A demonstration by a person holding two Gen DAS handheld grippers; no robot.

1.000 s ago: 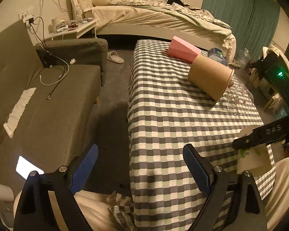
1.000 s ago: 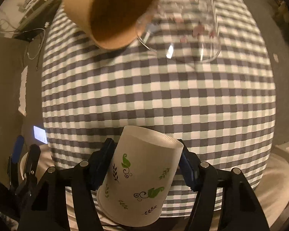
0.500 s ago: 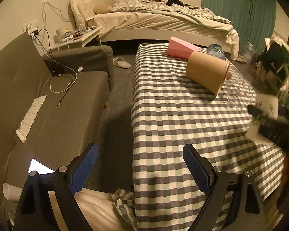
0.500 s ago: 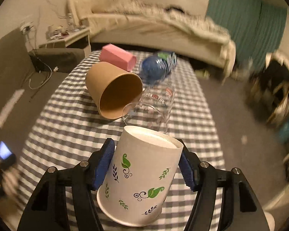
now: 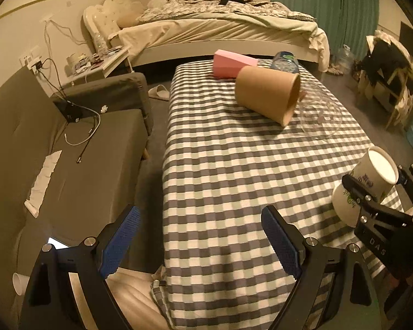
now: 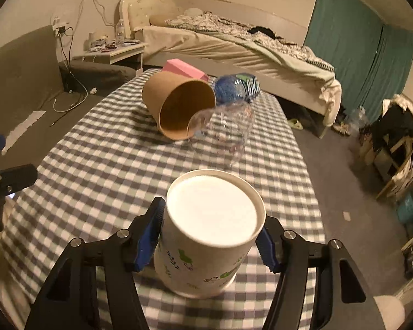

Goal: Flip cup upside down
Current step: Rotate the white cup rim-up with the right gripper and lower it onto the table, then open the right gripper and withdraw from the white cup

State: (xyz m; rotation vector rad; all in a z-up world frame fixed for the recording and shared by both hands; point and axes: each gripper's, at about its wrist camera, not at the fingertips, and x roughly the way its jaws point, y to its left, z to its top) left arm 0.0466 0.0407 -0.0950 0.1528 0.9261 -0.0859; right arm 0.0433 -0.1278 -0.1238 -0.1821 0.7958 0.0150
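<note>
A white paper cup with green leaf prints (image 6: 206, 236) is held between the blue pads of my right gripper (image 6: 210, 236), shut on it. Its flat white base faces up toward the camera and its mouth points down over the near end of the checked table (image 6: 96, 170). The same cup (image 5: 366, 181) shows at the right edge of the left wrist view, tilted, in the right gripper. My left gripper (image 5: 201, 242) is open and empty, hanging over the table's near left edge.
A brown paper cup (image 6: 176, 107) lies on its side at the far end, with a clear glass (image 6: 223, 129), a blue-capped bottle (image 6: 234, 88) and a pink box (image 6: 184, 71) beside it. A grey sofa (image 5: 55, 151) is left, a bed (image 5: 220, 33) behind.
My right gripper has turned the cup so its base now faces up and the mouth down, and has lowered it toward the table. The left gripper stays open.
</note>
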